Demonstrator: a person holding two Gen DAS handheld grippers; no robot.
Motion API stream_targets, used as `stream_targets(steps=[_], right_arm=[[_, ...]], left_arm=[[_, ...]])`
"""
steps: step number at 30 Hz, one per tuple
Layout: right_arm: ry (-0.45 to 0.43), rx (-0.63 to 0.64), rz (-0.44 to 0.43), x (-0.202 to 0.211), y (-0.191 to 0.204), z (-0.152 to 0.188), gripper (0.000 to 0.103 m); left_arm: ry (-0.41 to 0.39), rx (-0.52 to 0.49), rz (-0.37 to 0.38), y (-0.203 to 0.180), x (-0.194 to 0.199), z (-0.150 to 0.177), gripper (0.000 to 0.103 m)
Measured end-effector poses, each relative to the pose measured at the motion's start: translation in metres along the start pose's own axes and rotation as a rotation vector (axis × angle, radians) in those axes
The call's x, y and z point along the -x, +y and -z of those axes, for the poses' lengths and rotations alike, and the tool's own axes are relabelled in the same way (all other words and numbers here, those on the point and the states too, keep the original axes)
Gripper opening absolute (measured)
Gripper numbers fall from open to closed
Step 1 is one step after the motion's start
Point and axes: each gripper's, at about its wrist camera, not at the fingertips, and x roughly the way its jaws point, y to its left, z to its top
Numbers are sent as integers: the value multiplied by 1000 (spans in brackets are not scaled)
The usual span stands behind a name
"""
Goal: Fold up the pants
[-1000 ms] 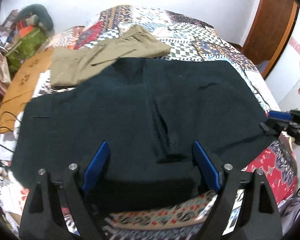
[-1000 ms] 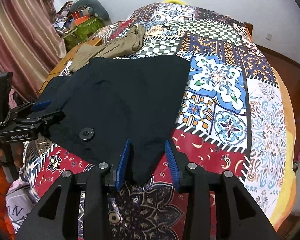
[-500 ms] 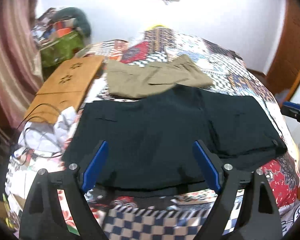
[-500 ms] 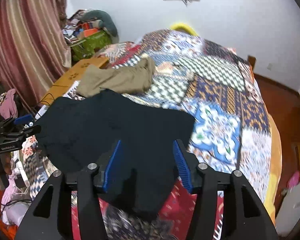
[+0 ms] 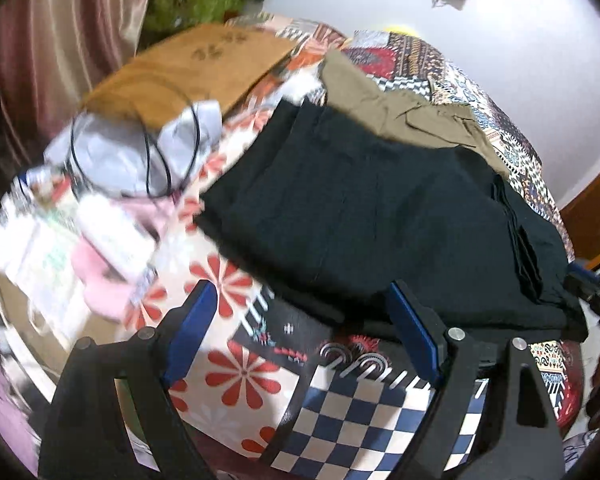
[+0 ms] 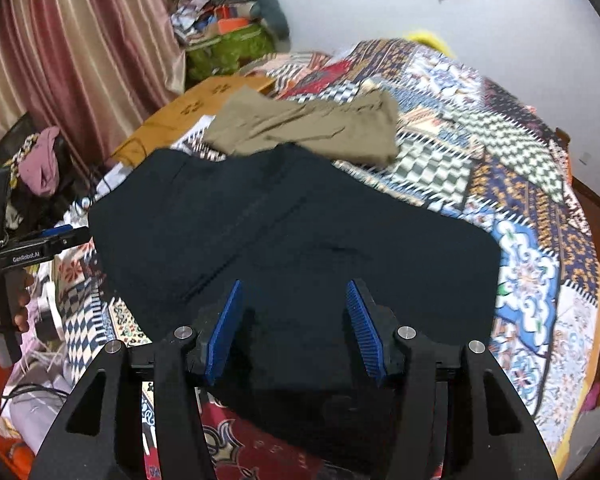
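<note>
Black pants [image 5: 380,216] lie folded flat on the patchwork quilt [image 5: 364,400]; the right wrist view shows them too [image 6: 300,232]. My left gripper [image 5: 300,332] hangs open over the quilt at the pants' near left corner, with its right pad [image 5: 412,332] at the cloth's edge and nothing gripped. From the right wrist it appears at the far left [image 6: 40,248]. My right gripper [image 6: 294,330] stands open above the pants' near part, and the pads do not pinch the cloth. Its tip shows at the right edge of the left wrist view [image 5: 592,292].
Khaki pants [image 6: 308,128] lie behind the black pair, overlapping its far edge. A wooden board [image 5: 188,68] and a heap of grey cloth with black cables [image 5: 140,152] sit beside the bed on the left. A striped curtain [image 6: 80,60] and a green bag [image 6: 228,48] stand farther back.
The left gripper has swung left and rolled, from over the pants' middle to their left corner. The right gripper's jaws have widened off the pants' corner and moved over the cloth.
</note>
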Motion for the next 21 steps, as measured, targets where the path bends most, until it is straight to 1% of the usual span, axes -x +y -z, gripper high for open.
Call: stream_targets(steps=[2,4,7,11,19,21], right_arm=[[27,9,3,-7,4,4,50],[47,12,10,-14,7,7,50],[44,9,12,-16,8,10,52],[44,-1,0,-16,6,10,53],[39,-6,-16,-17,4,10,54],[38,-7,-20,-17,4,10,55]], left_arm=[[22,27,32,2,-5,3,86],[24,36,55,2,-9,5,86],[28,27,88,-1,-12,3,86],[41,60,141,0,-20,-3,86],[51,209,287,19,-24,-11,86],[50,230,307,23,-22,-10,86]])
